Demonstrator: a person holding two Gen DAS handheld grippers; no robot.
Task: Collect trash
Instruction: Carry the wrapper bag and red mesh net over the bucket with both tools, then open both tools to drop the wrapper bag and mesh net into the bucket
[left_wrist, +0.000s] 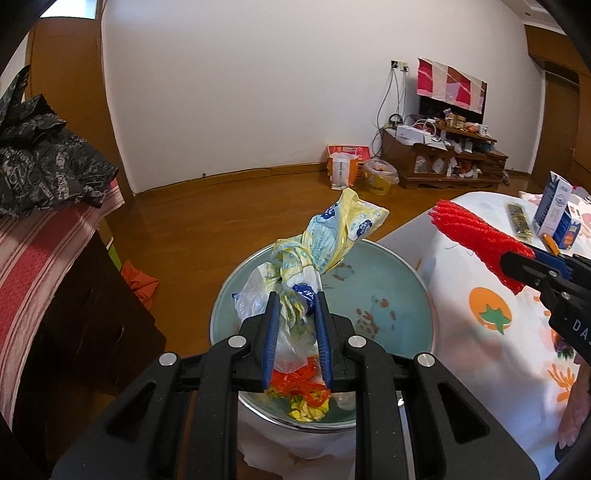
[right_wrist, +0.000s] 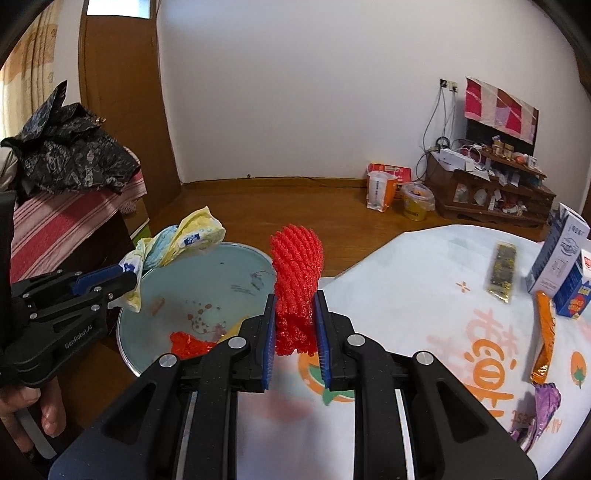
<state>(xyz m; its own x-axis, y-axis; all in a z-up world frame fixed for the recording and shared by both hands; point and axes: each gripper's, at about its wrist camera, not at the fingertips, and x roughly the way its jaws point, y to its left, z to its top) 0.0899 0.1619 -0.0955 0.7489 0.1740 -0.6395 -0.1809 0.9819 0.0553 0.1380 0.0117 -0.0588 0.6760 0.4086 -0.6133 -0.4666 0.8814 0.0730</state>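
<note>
My left gripper (left_wrist: 297, 299) is shut on a crumpled yellow, blue and white plastic bag (left_wrist: 325, 240) and holds it over the round pale-green bin (left_wrist: 388, 280). The bin holds red and yellow scraps (left_wrist: 299, 387). In the right wrist view the left gripper (right_wrist: 129, 277) holds the bag (right_wrist: 184, 236) over the bin's (right_wrist: 229, 266) left rim. My right gripper (right_wrist: 295, 299) is shut on a red foam net sleeve (right_wrist: 297, 269), held upright above the table edge next to the bin. It also shows in the left wrist view (left_wrist: 476, 236).
The table (right_wrist: 424, 277) has a white cloth with orange prints. On it lie a dark snack packet (right_wrist: 502, 273), an orange stick wrapper (right_wrist: 545, 332), a purple wrapper (right_wrist: 543, 410) and blue-white cartons (right_wrist: 565, 266). A dark cabinet with striped cloth (right_wrist: 55, 218) stands left.
</note>
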